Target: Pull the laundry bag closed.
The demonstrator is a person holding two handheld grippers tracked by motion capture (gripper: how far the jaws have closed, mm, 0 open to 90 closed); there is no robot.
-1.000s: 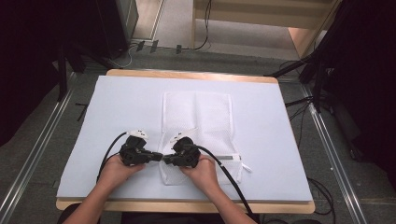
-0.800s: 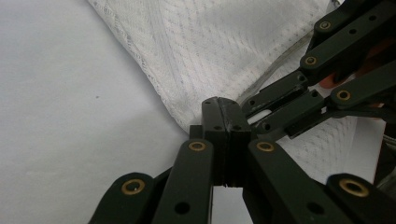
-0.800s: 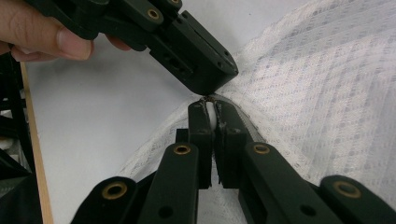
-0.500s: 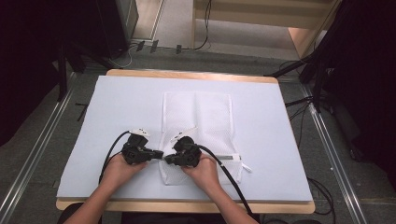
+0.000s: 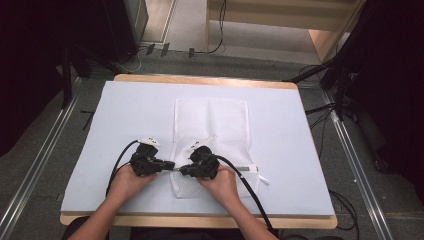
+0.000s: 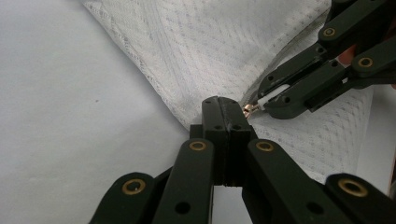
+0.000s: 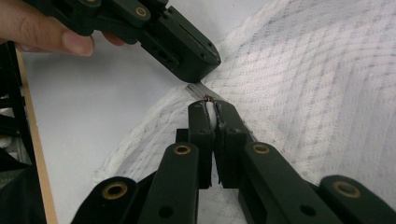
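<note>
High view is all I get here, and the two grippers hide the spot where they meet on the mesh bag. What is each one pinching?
Observer: The right gripper is shut on a white zipper pull tab, seen in its own view.
Operator: And the left one?
Observer: The left gripper is shut on the mesh bag's corner edge, right beside the zipper end.
Operator: Do the two tips touch?
Observer: No. In the right gripper view a short stretch of grey zipper tape shows between them.
Operator: Any metal at the pull?
Observer: Yes, a small brass-coloured slider peeks out at the right gripper's tip.
</note>
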